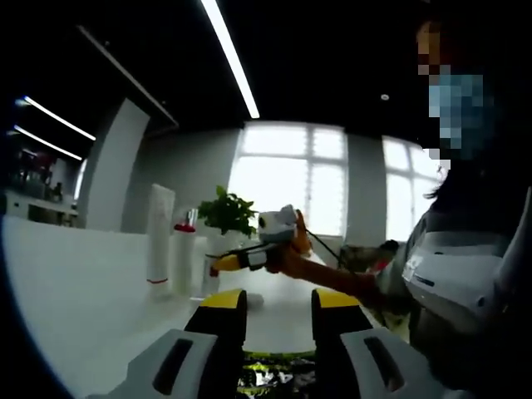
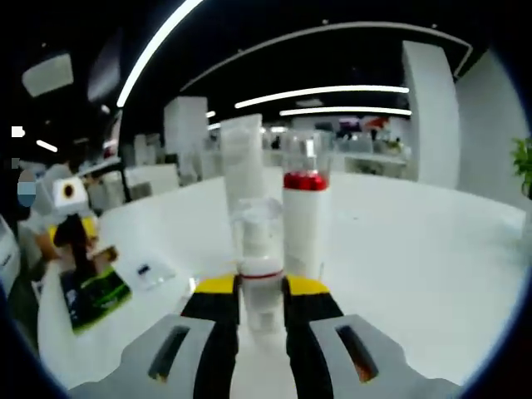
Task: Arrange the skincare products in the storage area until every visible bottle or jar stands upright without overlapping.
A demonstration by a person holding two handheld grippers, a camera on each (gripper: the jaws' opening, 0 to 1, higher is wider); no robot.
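Left gripper view, read from the left, has a tall white tube (image 1: 160,234) standing cap-down on the white table (image 1: 75,291), a red-collared bottle (image 1: 184,249) just to its right, then a potted plant (image 1: 226,212) farther off, and the right gripper (image 1: 249,259) reaching in toward that group; the left gripper (image 1: 278,320) hovers near, jaws parted and empty. Right gripper view shows a green card (image 2: 93,295) lying at the left, then the same tube (image 2: 246,179), the bottle (image 2: 305,220) upright beside it, and a clear jar or small bottle (image 2: 258,249) clamped between the right gripper's (image 2: 261,299) jaws. The step looks like setting this piece upright in front of the pair; next it needs a level release without nudging its neighbours.
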